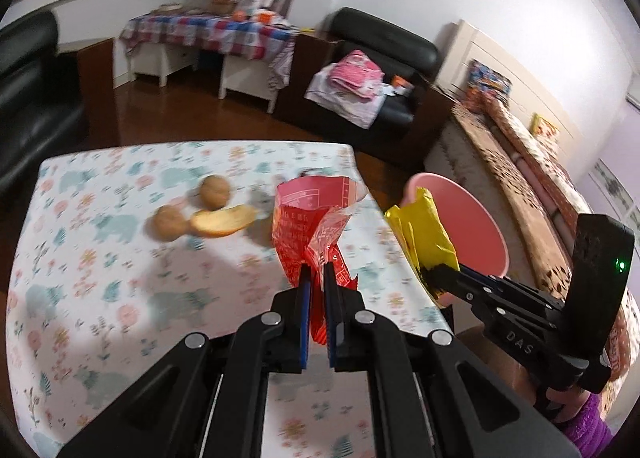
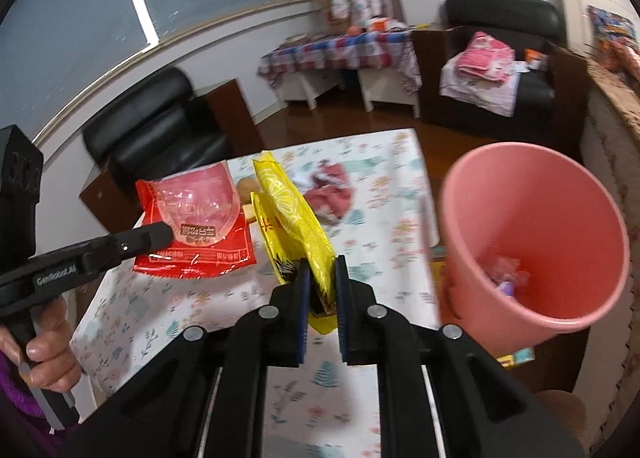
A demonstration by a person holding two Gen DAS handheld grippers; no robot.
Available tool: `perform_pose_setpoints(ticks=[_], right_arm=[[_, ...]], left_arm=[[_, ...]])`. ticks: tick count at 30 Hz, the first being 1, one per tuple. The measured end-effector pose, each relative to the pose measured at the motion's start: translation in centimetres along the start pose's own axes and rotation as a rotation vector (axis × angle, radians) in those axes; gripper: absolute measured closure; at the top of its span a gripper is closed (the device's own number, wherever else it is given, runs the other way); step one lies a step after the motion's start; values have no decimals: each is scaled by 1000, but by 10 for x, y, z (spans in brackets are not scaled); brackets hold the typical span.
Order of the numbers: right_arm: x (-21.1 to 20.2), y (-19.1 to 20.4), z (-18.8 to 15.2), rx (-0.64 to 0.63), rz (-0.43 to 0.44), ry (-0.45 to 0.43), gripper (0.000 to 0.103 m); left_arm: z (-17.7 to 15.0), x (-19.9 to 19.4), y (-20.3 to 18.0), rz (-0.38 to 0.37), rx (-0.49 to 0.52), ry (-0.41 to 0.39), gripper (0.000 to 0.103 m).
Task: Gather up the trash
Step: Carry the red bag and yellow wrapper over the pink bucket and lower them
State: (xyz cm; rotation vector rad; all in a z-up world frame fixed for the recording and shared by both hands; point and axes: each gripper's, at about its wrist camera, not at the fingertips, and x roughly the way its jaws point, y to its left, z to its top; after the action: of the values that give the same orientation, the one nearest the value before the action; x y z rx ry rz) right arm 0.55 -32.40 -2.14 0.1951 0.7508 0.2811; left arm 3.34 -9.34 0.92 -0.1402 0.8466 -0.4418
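Observation:
My left gripper [image 1: 316,270] is shut on a red snack wrapper [image 1: 312,217] and holds it above the floral table [image 1: 100,278]. The wrapper also shows in the right wrist view [image 2: 200,225], with the left gripper [image 2: 160,234] on it. My right gripper [image 2: 320,264] is shut on a yellow wrapper [image 2: 292,217], held above the table next to a pink bin [image 2: 536,242]. In the left wrist view the right gripper [image 1: 430,272] holds the yellow wrapper [image 1: 424,230] at the rim of the pink bin [image 1: 472,225]. Two walnuts [image 1: 216,191] and a peel piece [image 1: 224,221] lie on the table.
A crumpled reddish wrapper [image 2: 332,189] lies on the table's far side. The bin holds some trash [image 2: 508,278]. A black sofa [image 2: 156,125] stands beyond the table, a black armchair [image 1: 384,53] with clothes further off, and a bed [image 1: 520,145] to the right.

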Motion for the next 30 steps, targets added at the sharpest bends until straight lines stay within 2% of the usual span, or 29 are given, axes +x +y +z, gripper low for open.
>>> perform_pose_setpoints(ticks=[15, 30], right_arm=[[-36, -81, -1, 179, -173, -82, 91], [-43, -130, -10, 273, -292, -90, 91]], left_arm=[[25, 31, -92, -97, 150, 16, 97], [35, 76, -151, -144, 248, 60, 97]])
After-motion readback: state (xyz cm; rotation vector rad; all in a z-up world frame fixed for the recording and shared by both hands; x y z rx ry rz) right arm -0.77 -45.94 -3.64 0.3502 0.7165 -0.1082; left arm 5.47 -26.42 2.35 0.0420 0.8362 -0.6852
